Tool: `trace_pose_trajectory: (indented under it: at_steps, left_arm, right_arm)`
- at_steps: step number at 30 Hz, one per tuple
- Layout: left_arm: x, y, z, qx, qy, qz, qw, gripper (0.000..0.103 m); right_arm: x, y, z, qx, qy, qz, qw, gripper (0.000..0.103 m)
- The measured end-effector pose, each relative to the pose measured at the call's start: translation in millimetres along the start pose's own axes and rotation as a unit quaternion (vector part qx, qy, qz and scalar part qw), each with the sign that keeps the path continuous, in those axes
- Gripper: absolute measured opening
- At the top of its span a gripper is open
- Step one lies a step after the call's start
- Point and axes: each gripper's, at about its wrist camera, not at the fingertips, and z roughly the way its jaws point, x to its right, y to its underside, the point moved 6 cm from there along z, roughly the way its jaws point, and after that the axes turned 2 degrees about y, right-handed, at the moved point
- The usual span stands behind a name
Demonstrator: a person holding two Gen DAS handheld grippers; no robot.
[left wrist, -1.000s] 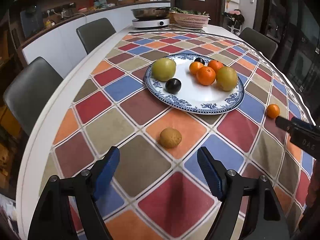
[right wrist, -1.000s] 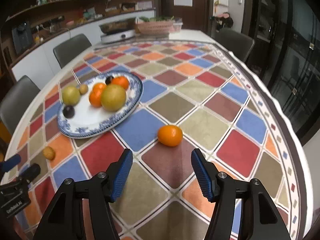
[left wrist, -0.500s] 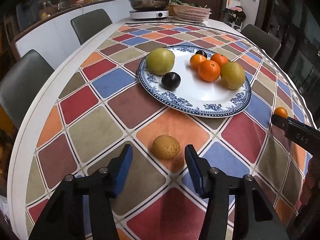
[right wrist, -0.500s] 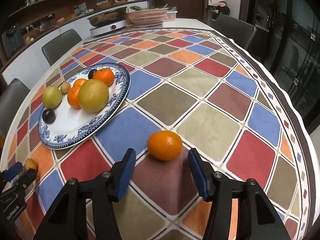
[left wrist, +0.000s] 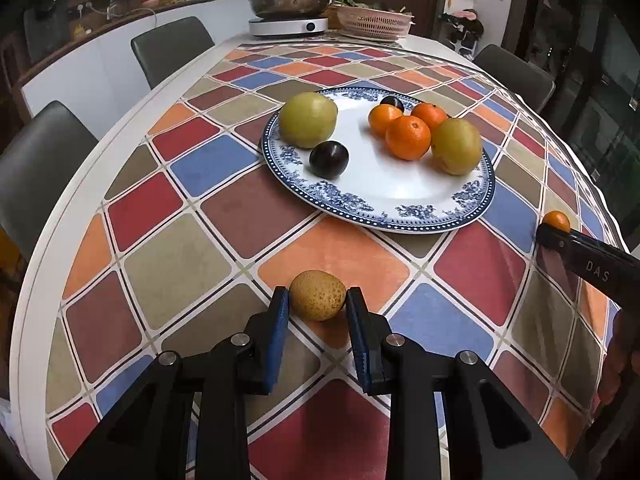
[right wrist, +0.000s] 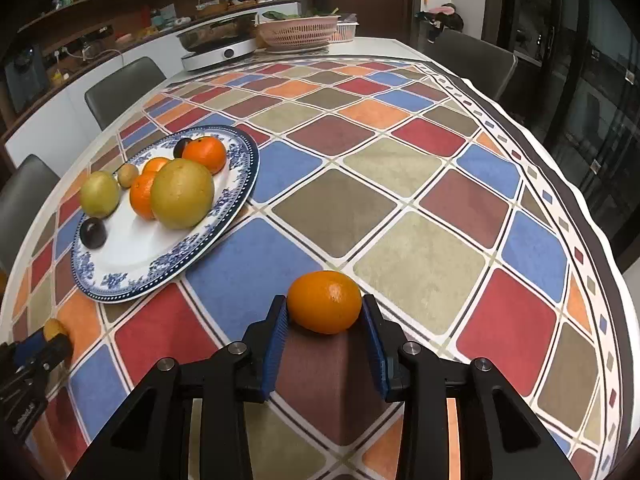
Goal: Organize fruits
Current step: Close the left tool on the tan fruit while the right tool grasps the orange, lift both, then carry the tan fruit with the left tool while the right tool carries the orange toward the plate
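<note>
A long table [left wrist: 132, 236] under a chequered cloth of red, blue, orange and olive squares fills both views, and on it sits a wide blue-and-white plate [left wrist: 400, 216] already carrying two yellow-green pears, three oranges and two dark plums, with a small brown fruit among them in the right view. Two fruits lie off the plate on the cloth, well apart from each other, one for each hand: the plate lies ahead and slightly right of the left gripper [left wrist: 318, 300], and ahead and to the left of the right gripper [right wrist: 324, 306], so each load has to travel forward and inward, toward the plate between them. The left gripper is nearer the plate rim. The orange [right wrist: 324, 302], the larger of the two, lies with its long axis across the right jaws; these have just been closing and now pinch it on both flanks while it rests on the cloth. The small speckled brown fruit [left wrist: 318, 295], roughly round, sits on an orange square between the left jaws, which have likewise just been closing and now press on its sides, clenched on it and not yet lifted
</note>
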Motion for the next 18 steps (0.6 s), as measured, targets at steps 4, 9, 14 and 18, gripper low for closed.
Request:
trace_pose_trajectory:
  at_steps: [4,9,14,18]
  left_arm:
    - [-0.6,-1.5,-5.0,0.005,0.005,-0.001,1.0000,0.029]
    - [-1.1,-2.5,-14.0,0.013,0.010,-0.001,0.9999,0.029]
    - [0.0,-2.4,-24.8,0.023,0.013,0.004,0.9996,0.029]
    - [1.4,-2.6,-34.9,0.033,0.014,0.009,0.9993,0.029]
  right_arm:
    - [-4.7,2.2,-8.6,0.006,-0.009,-0.008,1.000,0.037]
    - [-11.5,3.6,-24.3,0.019,-0.018,-0.019,0.999,0.037]
    - [-16.5,3.1,-41.0,0.033,-0.026,-0.026,0.999,0.037]
    - [-18.4,3.7,-51.5,0.040,-0.031,-0.029,0.998,0.037]
